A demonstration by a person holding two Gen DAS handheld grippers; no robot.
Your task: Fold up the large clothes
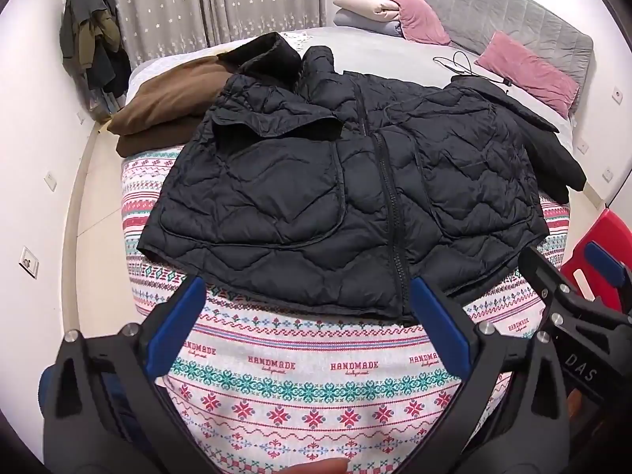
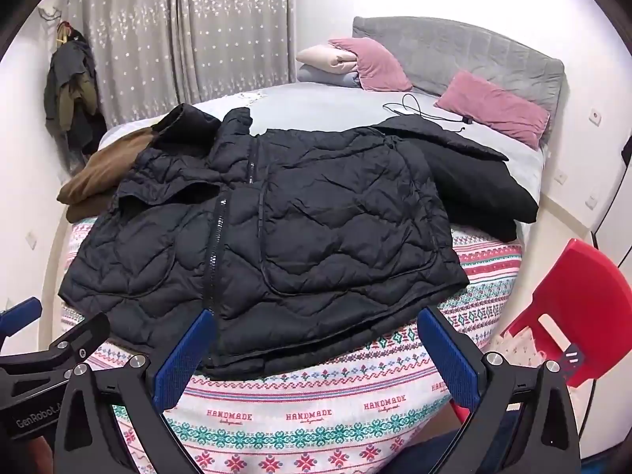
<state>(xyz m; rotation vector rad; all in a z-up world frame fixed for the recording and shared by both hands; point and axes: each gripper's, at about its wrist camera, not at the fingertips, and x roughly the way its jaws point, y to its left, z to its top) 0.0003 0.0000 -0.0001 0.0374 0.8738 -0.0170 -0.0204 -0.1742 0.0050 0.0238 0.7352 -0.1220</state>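
Blue-padded jaws stand spread wide and empty on both the left gripper and the right gripper, each hovering just short of the black quilted jacket's hem. The jacket lies front-up on the patterned blanket, zipper closed. Judgement: each gripper should pinch a hem corner through both layers, then fold toward the collar, evenly. Beyond the jacket, a brown garment.
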